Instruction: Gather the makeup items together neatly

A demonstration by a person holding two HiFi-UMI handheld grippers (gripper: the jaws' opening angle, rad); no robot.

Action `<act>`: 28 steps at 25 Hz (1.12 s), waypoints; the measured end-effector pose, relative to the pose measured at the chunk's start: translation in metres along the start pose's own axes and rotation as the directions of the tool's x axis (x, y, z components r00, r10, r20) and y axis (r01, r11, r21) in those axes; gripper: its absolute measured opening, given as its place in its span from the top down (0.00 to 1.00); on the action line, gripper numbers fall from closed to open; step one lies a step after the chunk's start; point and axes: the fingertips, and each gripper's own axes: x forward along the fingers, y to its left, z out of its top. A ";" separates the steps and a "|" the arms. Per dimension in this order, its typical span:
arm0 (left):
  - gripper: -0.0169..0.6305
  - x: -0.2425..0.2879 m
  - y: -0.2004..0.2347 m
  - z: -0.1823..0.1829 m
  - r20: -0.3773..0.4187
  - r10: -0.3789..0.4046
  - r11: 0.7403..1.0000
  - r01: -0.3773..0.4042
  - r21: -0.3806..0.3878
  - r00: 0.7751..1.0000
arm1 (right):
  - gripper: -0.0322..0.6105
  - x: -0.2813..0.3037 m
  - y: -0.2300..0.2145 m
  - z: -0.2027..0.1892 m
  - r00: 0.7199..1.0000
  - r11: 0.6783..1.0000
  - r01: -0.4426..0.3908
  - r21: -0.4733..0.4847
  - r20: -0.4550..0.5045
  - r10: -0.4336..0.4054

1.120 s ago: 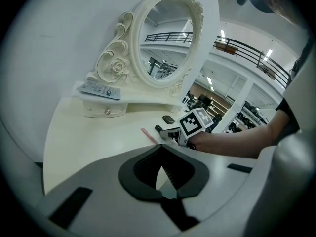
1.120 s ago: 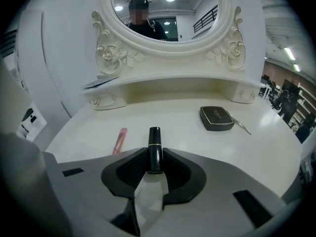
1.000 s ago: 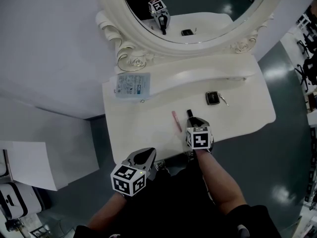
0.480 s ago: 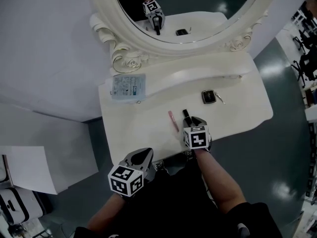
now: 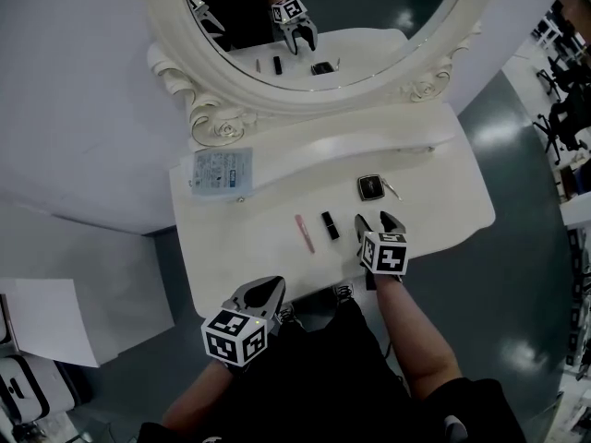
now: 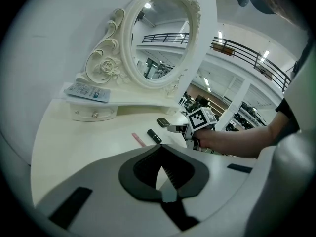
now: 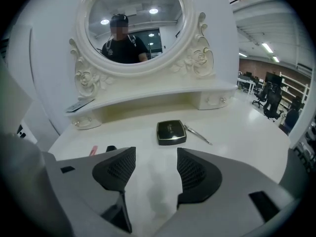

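A pink stick (image 5: 304,233) and a black lipstick (image 5: 330,225) lie side by side on the white vanity table (image 5: 443,220). To their right are a black compact (image 5: 370,187) and a thin metal tool (image 5: 391,189). My right gripper (image 5: 380,222) hovers just right of the lipstick. Its jaws are opening and nothing is between them. In the right gripper view the compact (image 7: 171,132) lies ahead of that gripper (image 7: 155,164), with the lipstick (image 7: 111,148) at its left. My left gripper (image 5: 275,286) is shut and empty at the table's front edge.
A blue-and-white packet (image 5: 220,169) lies on the raised shelf (image 5: 369,141) at the left. Behind it stands an oval mirror (image 5: 305,26) in an ornate white frame. The table ends just before my body, with dark floor to the right.
My right gripper has let go of the black lipstick, which now lies beside the pink stick. It has opened and moved right. The left gripper has stayed put.
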 end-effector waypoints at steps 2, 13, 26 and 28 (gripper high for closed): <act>0.96 0.006 -0.005 0.002 0.004 0.003 1.000 -0.003 -0.008 1.000 | 0.52 0.004 -0.015 0.006 1.000 1.000 0.008 -0.001 -0.003 -0.008; 0.96 0.041 -0.022 0.010 0.012 0.063 0.996 -0.062 -0.058 0.998 | 0.43 0.045 -0.030 0.027 0.997 0.997 -0.056 -0.049 -0.047 0.054; 0.96 0.055 -0.026 0.013 0.022 0.122 0.988 -0.119 -0.099 0.992 | 0.45 0.069 -0.039 0.024 0.996 0.991 -0.036 -0.133 -0.091 0.024; 0.96 0.054 -0.026 0.013 0.024 0.123 0.988 -0.120 -0.099 0.992 | 0.45 0.066 -0.038 0.025 0.997 0.991 -0.036 -0.130 -0.078 0.026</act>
